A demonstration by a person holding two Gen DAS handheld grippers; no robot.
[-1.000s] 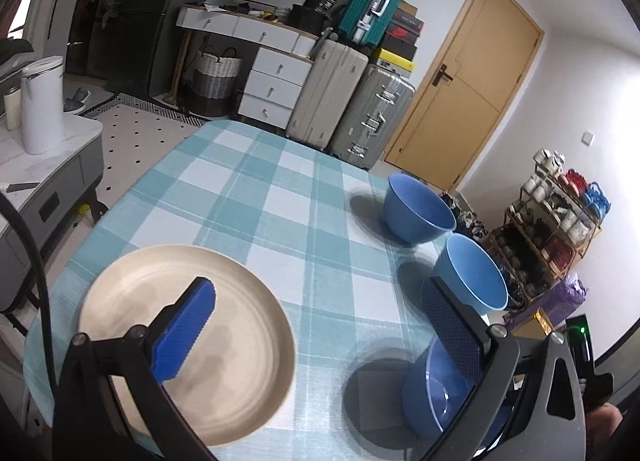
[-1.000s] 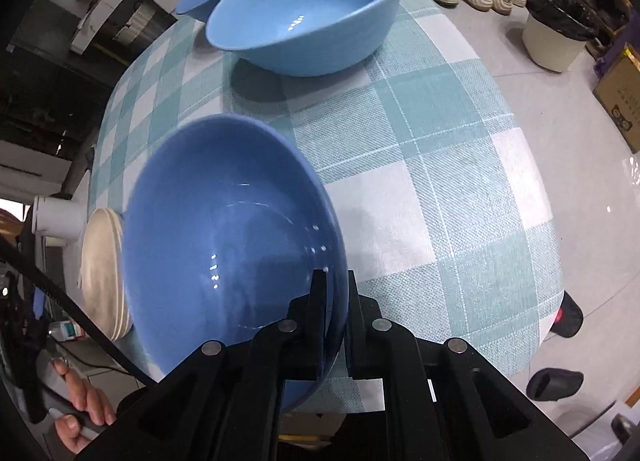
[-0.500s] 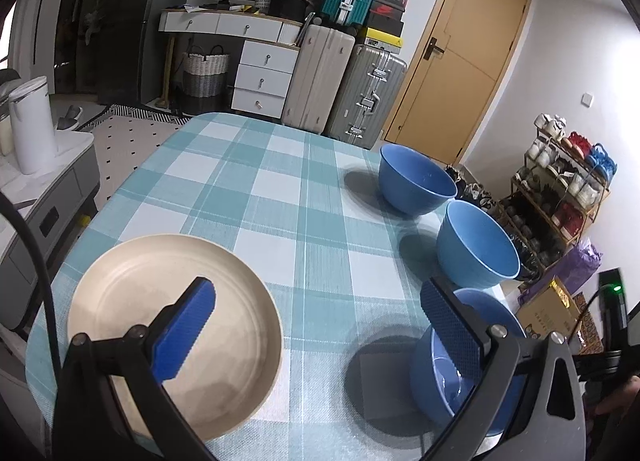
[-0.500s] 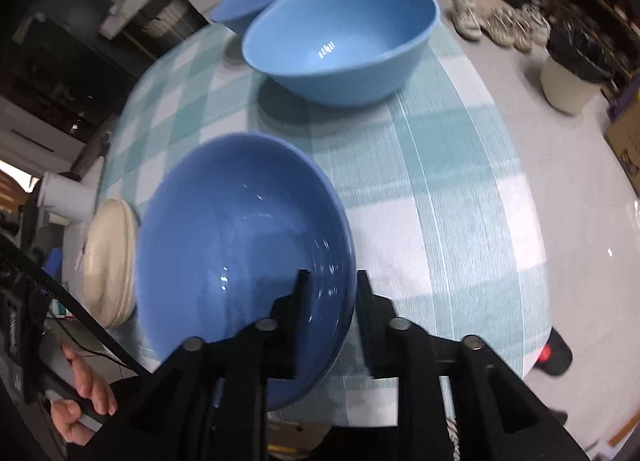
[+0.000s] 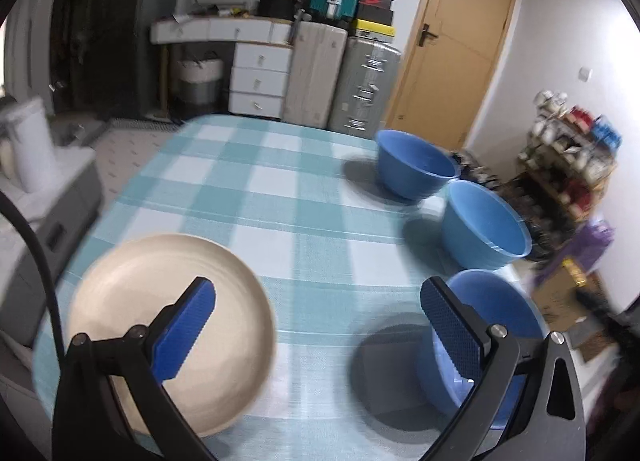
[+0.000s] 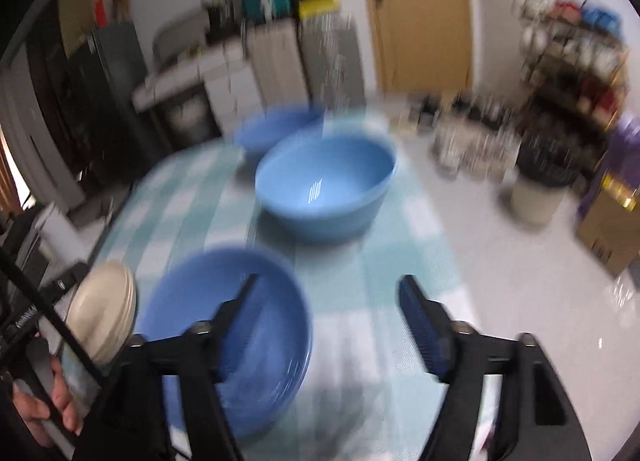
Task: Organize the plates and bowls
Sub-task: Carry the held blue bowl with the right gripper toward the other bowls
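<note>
Blue near bowl point(image 6: 224, 325) sits free on checked worktop point(image 5: 288, 221); right gripper point(image 6: 326, 317) jaws just opening, nothing pinched. Left gripper point(image 5: 316, 325) spread wide above cream plate point(image 5: 120, 281).

Door point(image 5: 460, 41): brown, shut, at 1 o'clock.
Suitcases point(image 5: 344, 77): grey, upright, at 12 o'clock.
Drawers point(image 5: 260, 79): white, left of them.
Bin point(image 6: 536, 193): at 3 o'clock, on the floor.

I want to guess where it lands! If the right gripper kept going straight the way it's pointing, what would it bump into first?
Probably the checked tablecloth. The open right gripper aims between the near blue bowl and the middle blue bowl; the blur makes depth uncertain.
</note>
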